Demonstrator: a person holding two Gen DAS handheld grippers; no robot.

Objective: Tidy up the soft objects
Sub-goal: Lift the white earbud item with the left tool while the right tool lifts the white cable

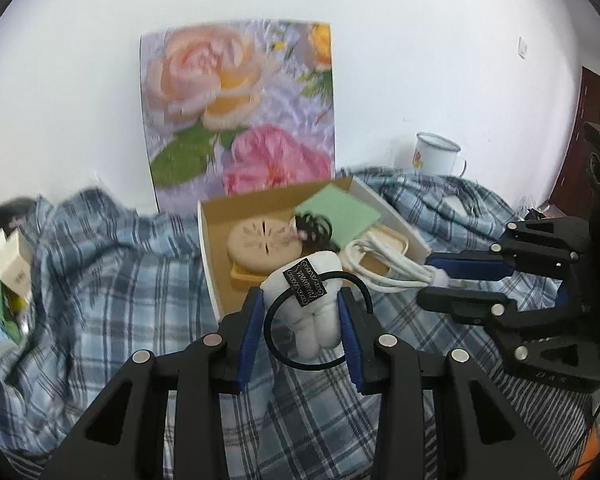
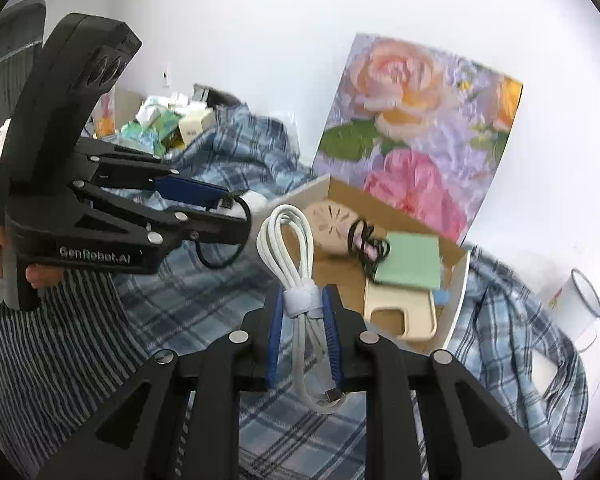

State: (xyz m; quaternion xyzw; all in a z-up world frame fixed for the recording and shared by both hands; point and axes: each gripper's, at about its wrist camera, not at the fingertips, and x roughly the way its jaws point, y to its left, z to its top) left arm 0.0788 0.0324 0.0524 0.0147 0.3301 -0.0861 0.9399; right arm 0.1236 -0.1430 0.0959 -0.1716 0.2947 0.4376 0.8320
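My left gripper (image 1: 300, 300) is shut on a white plush hair tie (image 1: 314, 300) with a black elastic loop and a black label, held above the plaid cloth just in front of the cardboard box (image 1: 212, 248). My right gripper (image 2: 303, 312) is shut on a bundled white cable (image 2: 292, 248) at its white strap, held over the box's near edge (image 2: 458, 300). In the left wrist view the right gripper (image 1: 436, 280) and cable (image 1: 384, 268) show at the right. In the right wrist view the left gripper (image 2: 232, 208) shows at the left.
The box holds a beige round sponge (image 1: 260, 244), a black hair tie (image 1: 314, 228), a green pad (image 1: 340, 212) and a beige case (image 2: 400, 312). A floral board (image 1: 240, 112) leans on the wall behind. A white enamel mug (image 1: 436, 154) stands right. Clutter (image 2: 164, 124) lies far left.
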